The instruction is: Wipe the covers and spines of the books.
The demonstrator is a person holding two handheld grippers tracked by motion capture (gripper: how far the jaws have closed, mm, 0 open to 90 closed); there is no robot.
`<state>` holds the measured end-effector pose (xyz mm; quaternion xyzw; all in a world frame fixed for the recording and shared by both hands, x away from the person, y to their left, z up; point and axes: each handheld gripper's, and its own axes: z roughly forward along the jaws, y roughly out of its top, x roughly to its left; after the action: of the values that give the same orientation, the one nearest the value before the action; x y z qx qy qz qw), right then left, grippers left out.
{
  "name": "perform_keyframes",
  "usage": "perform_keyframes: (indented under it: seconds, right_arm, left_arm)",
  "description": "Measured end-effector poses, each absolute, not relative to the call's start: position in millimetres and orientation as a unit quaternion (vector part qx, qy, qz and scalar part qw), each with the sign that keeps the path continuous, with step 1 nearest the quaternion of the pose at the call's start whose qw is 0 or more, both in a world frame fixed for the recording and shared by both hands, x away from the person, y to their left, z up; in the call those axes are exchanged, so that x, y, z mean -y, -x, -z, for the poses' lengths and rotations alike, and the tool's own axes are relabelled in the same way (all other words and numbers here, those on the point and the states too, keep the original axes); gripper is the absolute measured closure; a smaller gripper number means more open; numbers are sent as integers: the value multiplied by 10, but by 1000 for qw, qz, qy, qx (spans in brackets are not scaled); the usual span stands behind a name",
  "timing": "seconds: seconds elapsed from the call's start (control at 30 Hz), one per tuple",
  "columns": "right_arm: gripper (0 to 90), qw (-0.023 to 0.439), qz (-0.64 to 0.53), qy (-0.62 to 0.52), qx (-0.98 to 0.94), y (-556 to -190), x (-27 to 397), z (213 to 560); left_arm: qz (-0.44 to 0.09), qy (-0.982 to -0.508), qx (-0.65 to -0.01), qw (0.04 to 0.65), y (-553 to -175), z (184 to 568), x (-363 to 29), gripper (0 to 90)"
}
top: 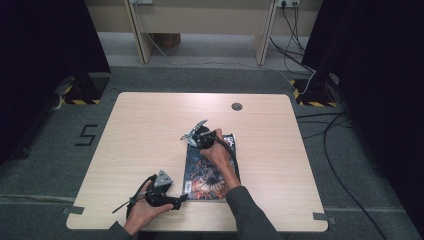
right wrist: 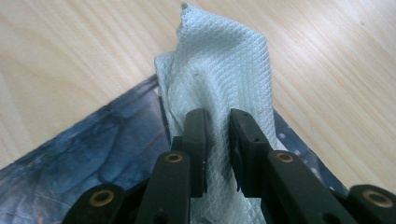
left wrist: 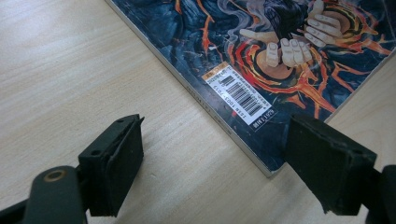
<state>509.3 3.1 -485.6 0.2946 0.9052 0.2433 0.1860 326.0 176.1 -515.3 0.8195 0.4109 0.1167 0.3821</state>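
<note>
A: Resting at the near left of the table (top: 150, 120), left gripper (top: 176, 202), carried in the left hand (top: 142, 210). Standing wide apart, the jaws, with nothing between the pads (left wrist: 116, 163). Gripping nothing at all.

B: Pointing toward the near corner of the comic book (left wrist: 261, 56); lying just ahead of the jaws, that corner, barcode sticker (left wrist: 238, 93) facing up. Not touching it.

A: Lying flat on the wood near the table's middle, the comic book, cover up.

B: Hovering over its far end, right gripper (top: 192, 136), carried in the right hand (top: 217, 150). Closing nearly all the way, the jaws, and pinching a pale blue cloth (right wrist: 219, 70).

A: Bunching between the pads, the cloth, and rising past the fingertips over the book's far corner. Showing bare table beyond it.
</note>
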Motion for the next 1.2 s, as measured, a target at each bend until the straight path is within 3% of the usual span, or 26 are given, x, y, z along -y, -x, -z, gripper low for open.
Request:
perform_keyframes:
  seconds: [0.6,1.2]
  right_arm:
    - [778,169,-261,-253,-916,-4883,-50,4869]
    - [775,136,-277,-222,-925,-4534,214,4870]
  left_arm:
    - [-118,-819,-412,382,-3254,5153,-1762,187]
    - [-118,-819,-412,382,-3249,5152,-1766,188]
